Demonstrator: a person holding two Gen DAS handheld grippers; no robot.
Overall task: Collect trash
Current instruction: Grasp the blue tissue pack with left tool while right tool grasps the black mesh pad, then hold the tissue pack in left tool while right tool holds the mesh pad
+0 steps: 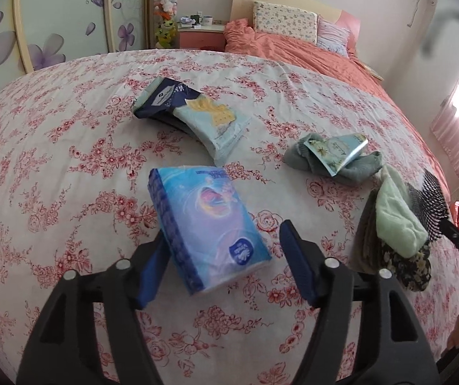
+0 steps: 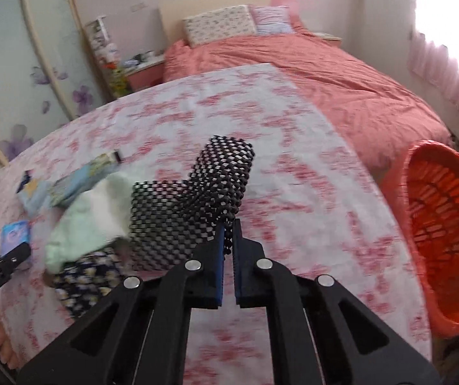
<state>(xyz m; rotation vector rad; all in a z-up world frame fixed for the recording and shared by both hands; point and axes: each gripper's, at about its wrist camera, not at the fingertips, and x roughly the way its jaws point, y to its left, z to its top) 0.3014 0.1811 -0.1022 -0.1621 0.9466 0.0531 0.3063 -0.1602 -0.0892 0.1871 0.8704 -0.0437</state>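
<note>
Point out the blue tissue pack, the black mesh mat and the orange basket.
blue tissue pack (image 1: 210,224): left wrist view, middle of its top face.
black mesh mat (image 2: 197,199): right wrist view, centre of the mesh above the shut fingers.
orange basket (image 2: 402,192): right wrist view, its near rim.

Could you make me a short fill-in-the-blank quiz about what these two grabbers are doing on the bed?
1. The right gripper is shut on a black ____ mat.
2. The left gripper is open around a ____ tissue pack.
3. The basket beside the bed is ____ in colour.

Missing words: mesh; blue; orange
</note>
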